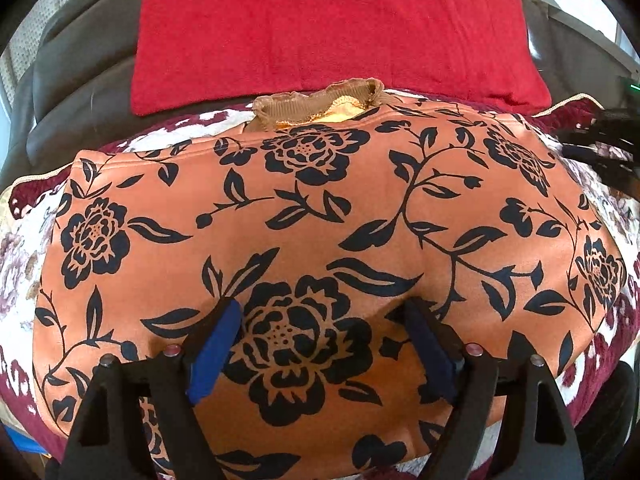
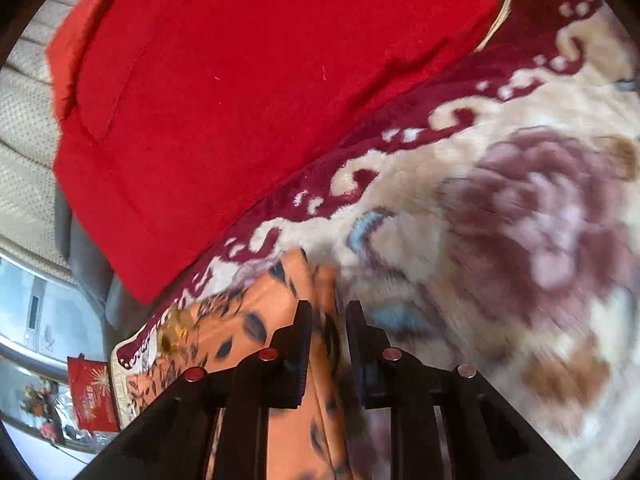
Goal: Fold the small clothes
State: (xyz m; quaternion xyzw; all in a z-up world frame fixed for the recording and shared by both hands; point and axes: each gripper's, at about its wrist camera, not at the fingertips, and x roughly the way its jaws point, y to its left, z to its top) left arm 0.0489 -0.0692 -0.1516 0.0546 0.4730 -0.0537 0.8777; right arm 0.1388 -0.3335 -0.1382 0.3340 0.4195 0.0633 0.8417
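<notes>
An orange garment (image 1: 320,200) with a black flower print lies spread flat on a floral blanket (image 1: 24,248), its brown ribbed collar (image 1: 316,104) at the far side. My left gripper (image 1: 320,304) stands wide open just above the garment's near part, its blue pads (image 1: 216,344) on either side of a large printed flower, with nothing gripped. In the blurred right wrist view my right gripper (image 2: 329,306) is narrowed on the garment's edge (image 2: 256,320), with fabric filling the gap between its jaws. It shows in the left wrist view as the dark right gripper (image 1: 592,148) at the garment's far right corner.
A folded red cloth (image 1: 332,28) (image 2: 240,100) lies beyond the collar. The cream and maroon blanket (image 2: 500,200) stretches to the right of the garment. Grey upholstery (image 1: 80,80) borders the far left. A red packet (image 2: 92,396) sits off the blanket's edge.
</notes>
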